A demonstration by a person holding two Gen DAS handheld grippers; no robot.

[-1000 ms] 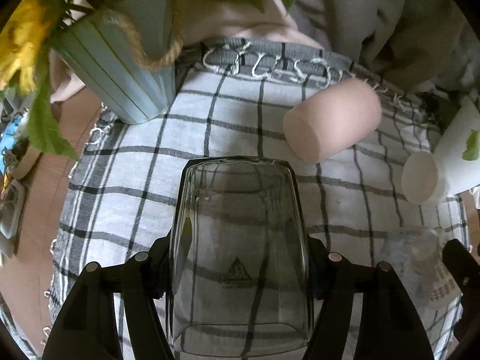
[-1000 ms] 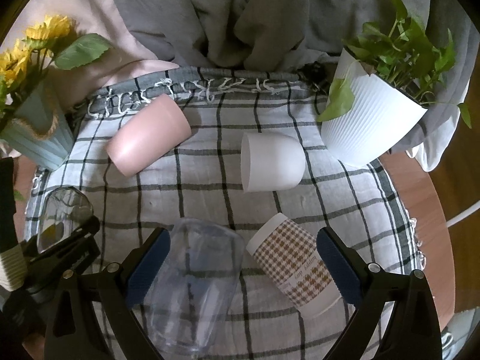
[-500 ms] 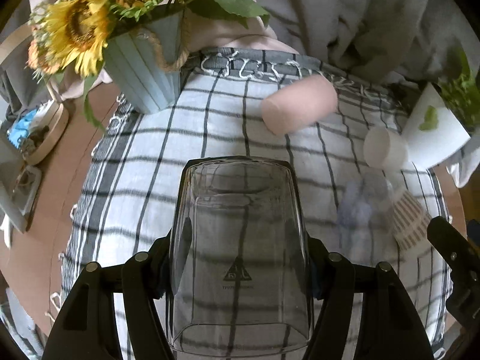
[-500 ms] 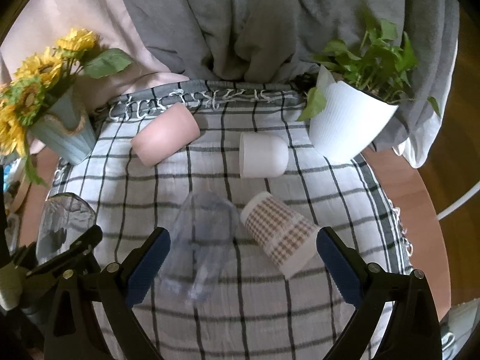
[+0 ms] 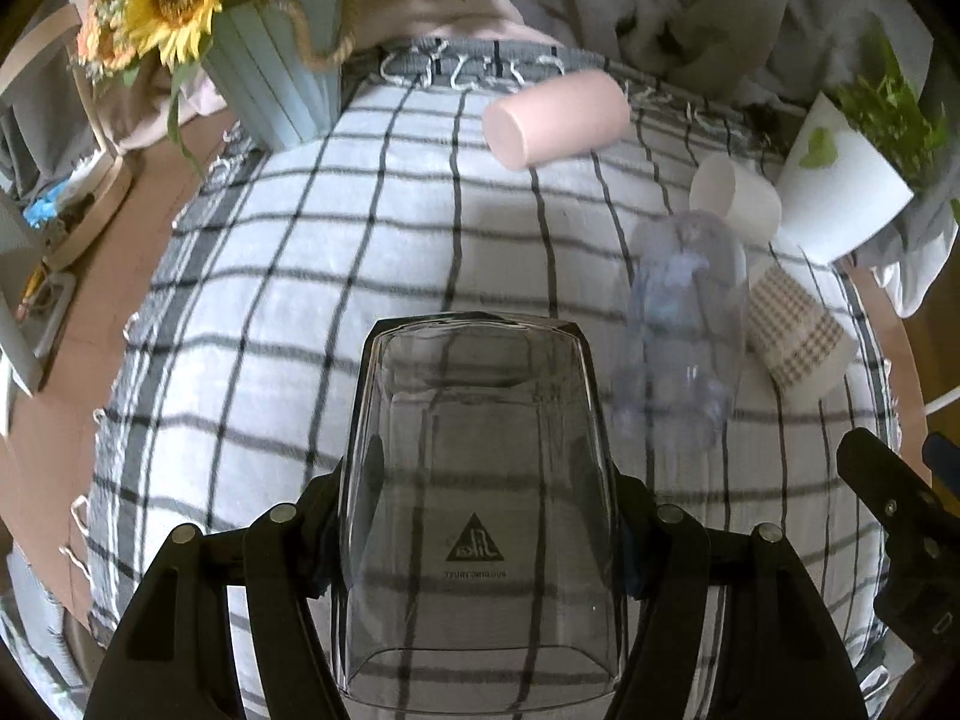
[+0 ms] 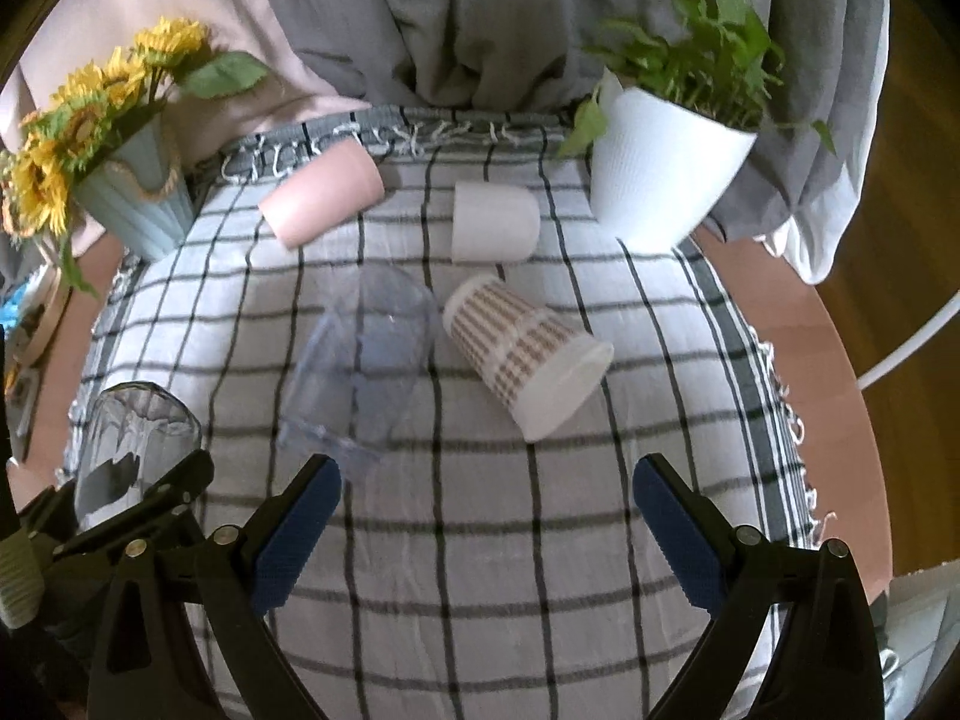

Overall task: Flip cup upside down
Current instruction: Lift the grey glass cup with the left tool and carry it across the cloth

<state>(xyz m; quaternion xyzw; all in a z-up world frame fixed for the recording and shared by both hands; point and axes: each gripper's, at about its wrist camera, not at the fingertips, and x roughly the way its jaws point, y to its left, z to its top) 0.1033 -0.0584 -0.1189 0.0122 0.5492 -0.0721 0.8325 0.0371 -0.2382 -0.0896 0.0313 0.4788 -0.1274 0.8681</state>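
Observation:
My left gripper [image 5: 477, 540] is shut on a clear glass cup [image 5: 477, 480] and holds it above the checked cloth; the cup also shows at the left of the right wrist view [image 6: 129, 450]. My right gripper [image 6: 486, 516] is open and empty above the cloth's near part. On the cloth lie, on their sides, a clear plastic cup [image 6: 366, 366], a brown-patterned paper cup [image 6: 522, 354], a white cup [image 6: 495, 222] and a pink cup [image 6: 324, 198].
A blue pot of sunflowers [image 6: 132, 198] stands at the back left and a white pot with a green plant [image 6: 660, 180] at the back right. The checked cloth [image 6: 480, 570] covers a round wooden table [image 6: 852, 396]. Grey fabric hangs behind.
Both grippers have pulled back and up from the table, so more of the cloth and cups shows. The left gripper still holds the glass cup. The right gripper stays open.

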